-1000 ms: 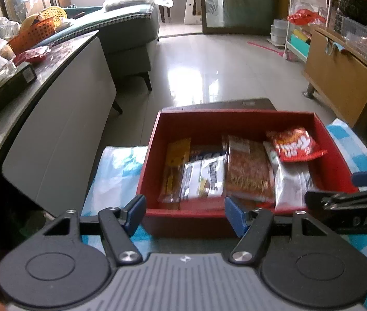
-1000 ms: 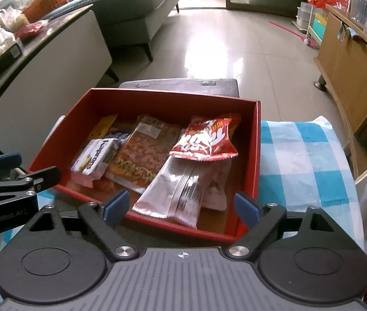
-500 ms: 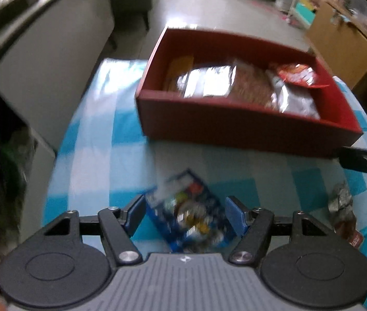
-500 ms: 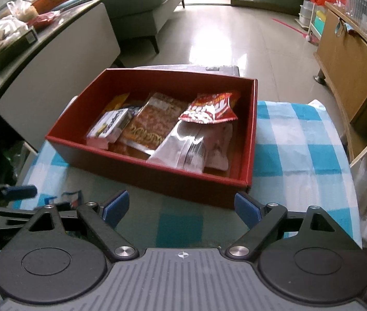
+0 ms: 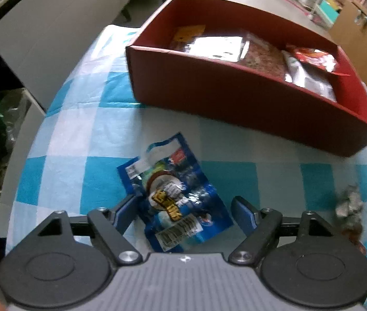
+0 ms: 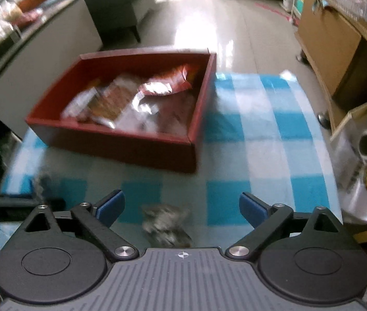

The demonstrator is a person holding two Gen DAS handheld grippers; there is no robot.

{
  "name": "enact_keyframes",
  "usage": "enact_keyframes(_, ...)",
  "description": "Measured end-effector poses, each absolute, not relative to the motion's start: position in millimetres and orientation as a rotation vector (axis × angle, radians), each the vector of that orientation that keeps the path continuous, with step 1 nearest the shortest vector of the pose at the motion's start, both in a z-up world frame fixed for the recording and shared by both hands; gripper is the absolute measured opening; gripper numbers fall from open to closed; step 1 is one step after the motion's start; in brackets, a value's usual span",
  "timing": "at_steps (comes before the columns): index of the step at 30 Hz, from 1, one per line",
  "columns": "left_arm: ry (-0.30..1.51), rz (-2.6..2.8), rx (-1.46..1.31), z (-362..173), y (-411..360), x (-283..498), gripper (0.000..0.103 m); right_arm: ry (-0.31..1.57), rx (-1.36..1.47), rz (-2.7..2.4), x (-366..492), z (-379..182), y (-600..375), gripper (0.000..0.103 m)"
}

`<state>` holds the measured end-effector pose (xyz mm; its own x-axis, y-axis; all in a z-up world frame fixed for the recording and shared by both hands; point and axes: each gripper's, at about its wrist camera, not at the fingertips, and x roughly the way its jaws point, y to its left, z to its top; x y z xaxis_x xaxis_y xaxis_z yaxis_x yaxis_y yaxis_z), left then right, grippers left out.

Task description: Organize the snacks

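A red box [image 5: 235, 93] holding several snack packets stands on the blue-checked tablecloth [image 5: 85, 134]. A blue snack packet [image 5: 175, 197] lies flat on the cloth in front of the box. My left gripper [image 5: 183, 212] hangs over it, jaws opening, the packet between the blue pads without being pressed. In the right wrist view the red box [image 6: 121, 134] sits ahead to the left. A small grey crumpled packet [image 6: 166, 224] lies on the cloth between the fingers of my right gripper [image 6: 182, 208], whose jaws are opening wide and not touching it. The same grey packet [image 5: 349, 204] shows at the left view's right edge.
A white cabinet [image 5: 54, 41] stands left of the table, a wooden sideboard [image 6: 333, 41] to the right. A shiny foil bag [image 6: 365, 176] sits off the table's right edge. The left gripper's body [image 6: 7, 202] shows at the right view's left edge.
Both grippers drew back from over the red box and tilted down toward the cloth. The blue packet came between the left fingers; the grey packet came into view between the right fingers, which spread wider.
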<state>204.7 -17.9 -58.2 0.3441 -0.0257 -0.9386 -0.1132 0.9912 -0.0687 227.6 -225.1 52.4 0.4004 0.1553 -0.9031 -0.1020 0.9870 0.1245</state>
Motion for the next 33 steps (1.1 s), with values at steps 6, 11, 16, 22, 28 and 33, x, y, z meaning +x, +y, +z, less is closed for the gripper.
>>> enact_keyframes(6,1.195,0.049,-0.084,-56,-21,198,0.064,1.238,-0.034,0.191,217,18,-209,0.098)
enact_keyframes(11,1.169,-0.014,0.040,-55,-38,186,0.059,1.258,-0.073,0.186,208,2,-198,0.097)
enact_keyframes(16,1.173,-0.072,0.062,-52,-45,177,0.057,1.251,-0.096,0.174,201,-6,-187,0.103)
enact_keyframes(22,1.165,-0.075,0.099,-52,-46,174,0.057,1.237,-0.084,0.178,200,-7,-186,0.103)
enact_keyframes(28,1.164,-0.077,0.111,-52,-46,174,0.058,1.177,-0.088,0.189,187,-8,-190,0.103)
enact_keyframes(33,1.152,-0.082,0.142,-52,-50,172,0.058,1.170,-0.097,0.184,181,-6,-187,0.102)
